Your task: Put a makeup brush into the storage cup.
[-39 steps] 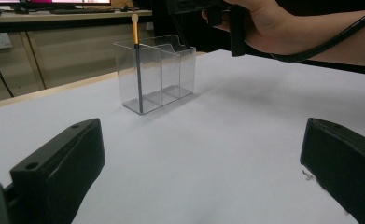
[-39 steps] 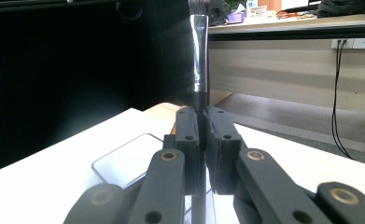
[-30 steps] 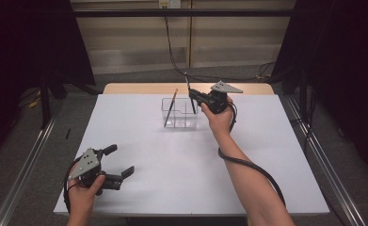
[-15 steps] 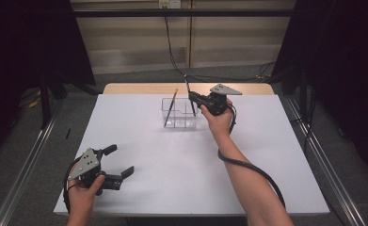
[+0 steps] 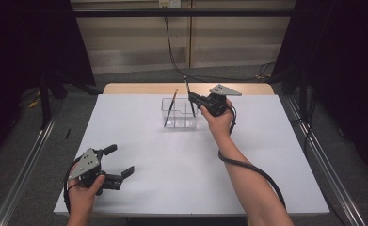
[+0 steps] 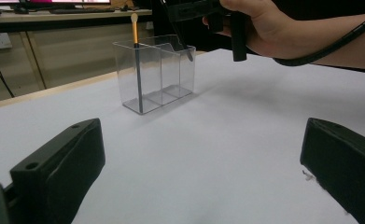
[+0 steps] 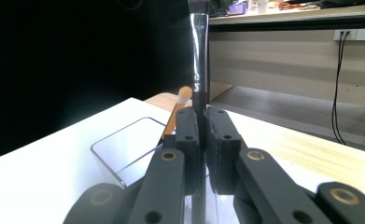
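Moved: nothing between the earlier frames and now; both hands kept still.
Right gripper (image 5: 194, 98): jaws clamped on black brush (image 7: 200, 56), upright over clear organizer (image 5: 180, 123).
Left gripper (image 5: 123, 162): jaws wide, empty, near table (image 5: 181, 183) edge.
Orange-handled brush (image 5: 171, 107): already leaning in organizer's left compartment.
Meaning: black brush not yet released; lowering probably came next.

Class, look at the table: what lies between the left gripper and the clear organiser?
Nothing: in the high view only bare white table stretches from the left gripper to the clear organiser; the left gripper view agrees.
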